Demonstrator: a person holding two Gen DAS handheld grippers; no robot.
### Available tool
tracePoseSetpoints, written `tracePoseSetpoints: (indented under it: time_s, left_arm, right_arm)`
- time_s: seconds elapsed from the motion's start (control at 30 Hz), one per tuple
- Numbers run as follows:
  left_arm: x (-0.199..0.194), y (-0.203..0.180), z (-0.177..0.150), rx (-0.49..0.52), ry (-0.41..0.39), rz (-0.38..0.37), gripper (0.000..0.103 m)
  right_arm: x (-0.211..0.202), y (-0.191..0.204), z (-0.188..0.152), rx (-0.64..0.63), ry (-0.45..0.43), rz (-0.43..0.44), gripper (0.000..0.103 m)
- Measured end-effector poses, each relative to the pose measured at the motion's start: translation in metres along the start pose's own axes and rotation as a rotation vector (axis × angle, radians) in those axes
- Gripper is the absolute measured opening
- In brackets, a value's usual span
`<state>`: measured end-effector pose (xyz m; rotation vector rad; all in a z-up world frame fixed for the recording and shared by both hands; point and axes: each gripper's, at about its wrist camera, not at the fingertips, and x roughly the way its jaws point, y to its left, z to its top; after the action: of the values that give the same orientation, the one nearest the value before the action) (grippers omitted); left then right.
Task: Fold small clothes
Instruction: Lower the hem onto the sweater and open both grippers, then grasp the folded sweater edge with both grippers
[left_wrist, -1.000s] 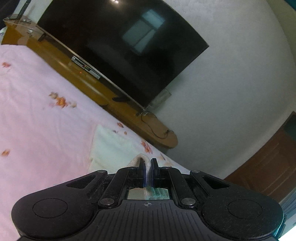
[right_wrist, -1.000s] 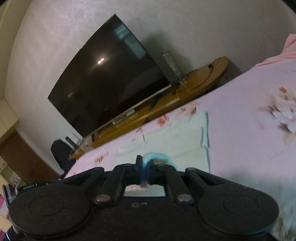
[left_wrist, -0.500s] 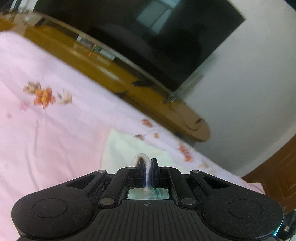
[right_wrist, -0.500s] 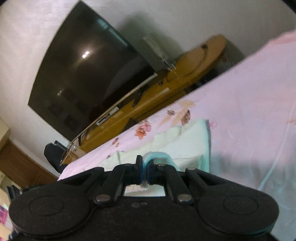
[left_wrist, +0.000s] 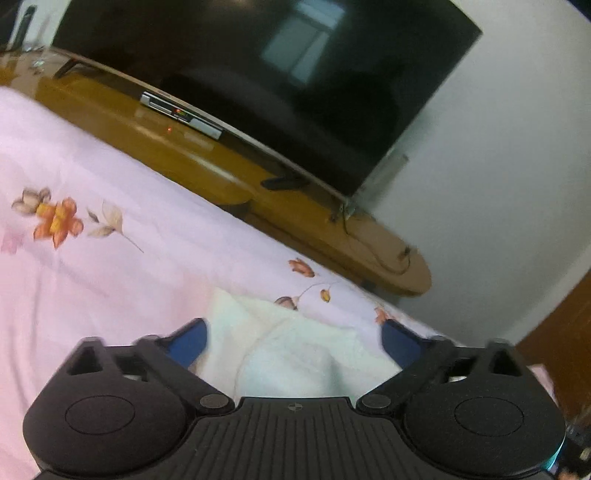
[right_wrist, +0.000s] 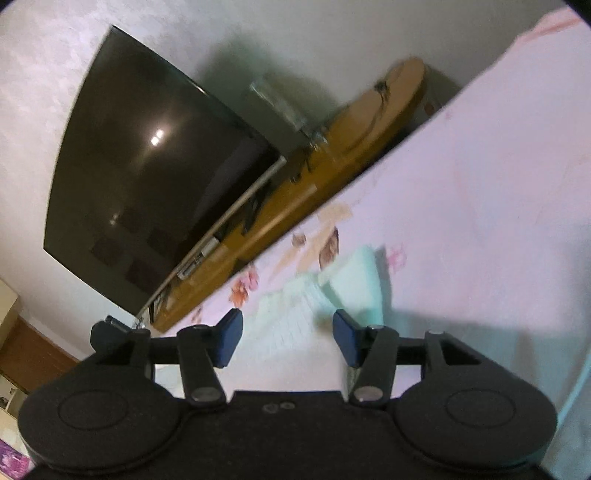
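Note:
A small pale mint-and-cream garment (left_wrist: 295, 347) lies folded over itself on the pink flowered bedsheet (left_wrist: 110, 266). My left gripper (left_wrist: 293, 338) is just above its near edge, jaws opening wide, blue pads (left_wrist: 188, 341) apart and clear of the cloth. In the right wrist view the same garment (right_wrist: 314, 306) lies between and beyond the pads (right_wrist: 229, 338) of my right gripper (right_wrist: 286, 332), whose jaws are opening too, with nothing pinched. The garment's near part is hidden behind both gripper bodies.
Beyond the bed's far edge runs a long wooden TV cabinet (left_wrist: 207, 162) with a large dark television (left_wrist: 258, 74) on it, against a white wall. A brown door (left_wrist: 554, 339) is at the right. The pink sheet (right_wrist: 480, 206) stretches wide to the right.
Both grippers, each shut on a fold of the garment, have come down toward the bed and opened. The cloth has dropped from both and now lies on the sheet.

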<state>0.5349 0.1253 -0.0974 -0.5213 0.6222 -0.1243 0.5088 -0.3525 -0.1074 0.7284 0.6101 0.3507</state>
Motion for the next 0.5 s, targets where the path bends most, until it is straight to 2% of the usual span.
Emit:
tracePoseSetpoints:
  time_s: [0.1, 0.23, 0.4, 0.47, 0.5]
  left_arm:
    - [0.01, -0.015, 0.006, 0.174, 0.067, 0.055, 0.064]
    - [0.024, -0.029, 0.008, 0.325, 0.141, 0.103, 0.064]
    - [0.033, -0.033, 0.003, 0.4, 0.19, 0.124, 0.064]
    - [0.033, -0.032, 0.001, 0.407, 0.188, 0.121, 0.064]
    - [0.032, -0.032, 0.001, 0.404, 0.184, 0.119, 0.06]
  right_arm:
    - [0.001, 0.007, 0.005, -0.083, 0.013, -0.028, 0.048]
    - [0.017, 0.022, 0.007, -0.231, 0.067, -0.105, 0.037]
    - [0.037, 0.029, -0.001, -0.367, 0.135, -0.149, 0.024]
    - [0.04, 0.031, -0.003, -0.4, 0.137, -0.162, 0.024]
    - [0.04, 0.032, -0.002, -0.406, 0.136, -0.16, 0.024]
